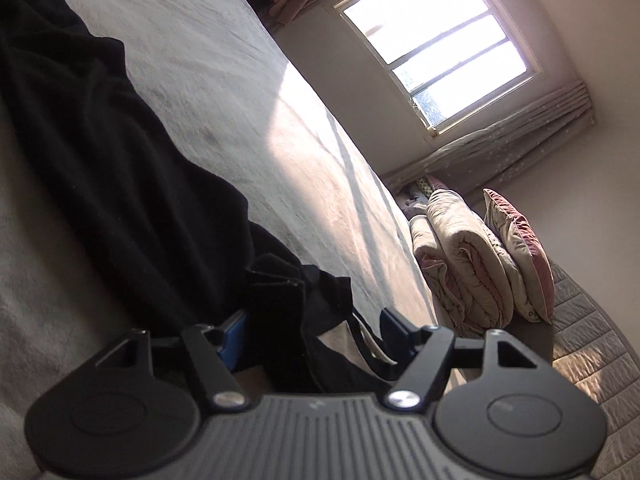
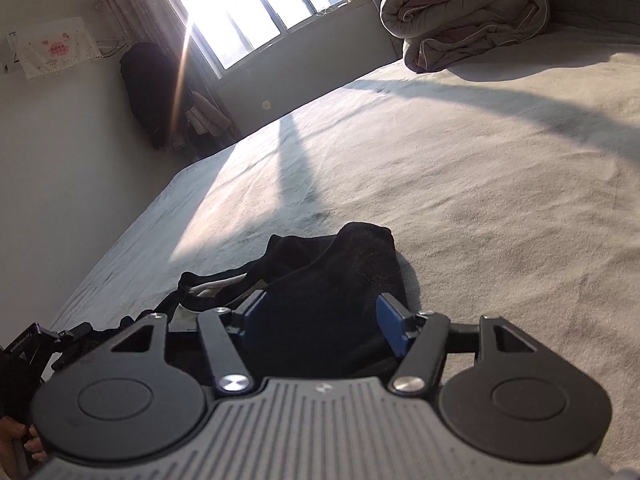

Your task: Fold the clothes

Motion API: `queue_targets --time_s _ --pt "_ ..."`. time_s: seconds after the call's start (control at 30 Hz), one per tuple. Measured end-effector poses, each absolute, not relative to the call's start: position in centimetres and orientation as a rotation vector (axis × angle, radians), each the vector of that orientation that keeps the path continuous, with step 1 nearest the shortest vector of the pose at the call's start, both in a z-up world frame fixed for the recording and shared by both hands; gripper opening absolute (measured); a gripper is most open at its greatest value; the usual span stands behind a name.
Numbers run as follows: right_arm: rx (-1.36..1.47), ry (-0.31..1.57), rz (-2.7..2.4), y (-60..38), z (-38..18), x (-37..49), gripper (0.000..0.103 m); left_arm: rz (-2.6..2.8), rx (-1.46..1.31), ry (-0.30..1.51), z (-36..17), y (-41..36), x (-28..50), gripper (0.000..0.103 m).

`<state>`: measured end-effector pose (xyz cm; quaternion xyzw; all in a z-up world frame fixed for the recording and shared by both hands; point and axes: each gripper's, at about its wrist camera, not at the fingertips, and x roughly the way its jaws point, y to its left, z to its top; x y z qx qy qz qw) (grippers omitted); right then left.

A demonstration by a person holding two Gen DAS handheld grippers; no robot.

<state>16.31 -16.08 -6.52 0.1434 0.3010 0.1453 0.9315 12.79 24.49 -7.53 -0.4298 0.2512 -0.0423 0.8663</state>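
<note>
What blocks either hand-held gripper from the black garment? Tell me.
Nothing visible. Black garment lies between the open fingers of the left hand-held gripper and the right hand-held gripper; only bare bed sheet surrounds it.

- garment (image 1: 100,140) – plain black, no pattern; also black in right wrist view (image 2: 340,280)
- bed sheet (image 1: 224,80) – pale grey, unpatterned
- left gripper (image 1: 312,332) – black body, blue finger pads (image 1: 232,332)
- right gripper (image 2: 324,324) – black, grey ribbed base, blue pads (image 2: 390,328)
- rolled quilt (image 1: 468,256) – beige with dusty pink lining
- pillow (image 1: 516,248) – beige and maroon
- curtain (image 1: 520,136) – light, small floral print, probably; blurry
- wall cloth (image 2: 56,46) – white with pink print
- mattress (image 1: 592,352) – grey quilted stitching
</note>
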Motion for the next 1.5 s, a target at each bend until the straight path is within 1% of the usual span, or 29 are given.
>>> queue_targets --time_s 0.03,0.07,0.1,0.13,0.17,0.2,0.23,0.3,0.4,0.47,0.53,0.57,0.6,0.67,0.77,0.83,0.9,0.97,1.0,1.03,1.07,1.13,1.27,1.5 --pt "0.259 0.629 0.297 -16.1 -6.4 16.2 0.070 -0.064 -0.882 0.545 -7.3 24.2 13.2 0.068" --pt "0.225 0.642 0.296 -16.2 -6.3 16.1 0.071 -0.015 -0.853 0.570 -7.0 24.0 13.5 0.061" --pt "0.191 0.655 0.295 -16.2 -6.1 16.0 0.074 0.025 -0.813 0.588 -6.8 23.6 13.6 0.050" --pt "0.157 0.668 0.294 -16.2 -6.0 15.9 0.074 0.061 -0.772 0.603 -6.6 23.2 13.8 0.044" --pt "0.127 0.673 0.294 -16.1 -6.0 15.8 0.074 0.098 -0.730 0.618 -6.4 22.9 14.0 0.031" --pt "0.101 0.675 0.295 -15.9 -6.1 15.7 0.074 0.115 -0.685 0.628 -6.3 22.4 14.0 0.013" --pt "0.075 0.676 0.296 -15.7 -6.3 15.6 0.074 0.130 -0.648 0.631 -6.2 22.0 13.9 0.011" --pt "0.023 0.679 0.298 -15.3 -6.5 15.4 0.076 0.163 -0.600 0.583 -5.9 21.5 13.1 0.011" --pt "-0.056 0.683 0.301 -14.7 -6.9 15.1 0.078 0.175 -0.555 0.431 -5.0 22.4 11.2 0.011" --pt "-0.047 0.684 0.312 -14.9 -6.7 15.1 0.078 0.162 -0.530 0.439 -4.8 22.7 11.2 0.013" --pt "-0.024 0.685 0.325 -15.1 -6.5 15.2 0.078 0.139 -0.527 0.469 -4.7 23.2 11.3 0.021" --pt "0.012 0.687 0.339 -15.5 -6.4 15.3 0.078 0.105 -0.562 0.494 -4.7 23.9 11.4 0.032" --pt "0.060 0.689 0.357 -16.0 -6.3 15.4 0.078 0.088 -0.583 0.503 -4.7 24.3 11.5 0.046" --pt "0.176 0.682 0.382 -17.3 -6.1 15.7 0.078 0.065 -0.616 0.515 -4.7 25.1 11.8 0.052" --pt "0.302 0.661 0.383 -18.9 -6.0 16.6 0.078 0.078 -0.587 0.575 -4.9 25.4 13.3 0.052" --pt "0.368 0.659 0.376 -19.6 -5.8 17.6 0.077 0.077 -0.557 0.638 -5.5 25.3 14.8 0.049" --pt "0.394 0.651 0.371 -19.7 -5.8 18.8 0.073 0.061 -0.540 0.677 -6.3 25.0 15.8 0.044" --pt "0.336 0.629 0.367 -18.9 -5.9 19.9 0.073 0.078 -0.505 0.677 -6.5 24.6 16.0 0.018" --pt "0.276 0.620 0.364 -18.2 -6.0 20.4 0.070 0.076 -0.496 0.667 -6.5 24.5 15.8 0.011" --pt "0.216 0.616 0.355 -17.4 -6.2 20.8 0.068 0.069 -0.492 0.654 -6.5 24.4 15.7 0.007" --pt "0.176 0.609 0.343 -16.9 -6.4 21.0 0.064 0.065 -0.487 0.637 -6.3 24.3 15.4 0.007" --pt "0.143 0.589 0.340 -16.5 -6.8 21.3 0.064 0.057 -0.464 0.592 -5.8 24.1 15.0 0.006" --pt "0.182 0.552 0.395 -16.7 -7.3 21.8 0.064 0.045 -0.450 0.473 -4.5 23.9 14.4 0.006" --pt "0.250 0.529 0.361 -17.8 -7.1 21.4 0.064 0.076 -0.397 0.422 -4.2 23.8 14.8 0.006"
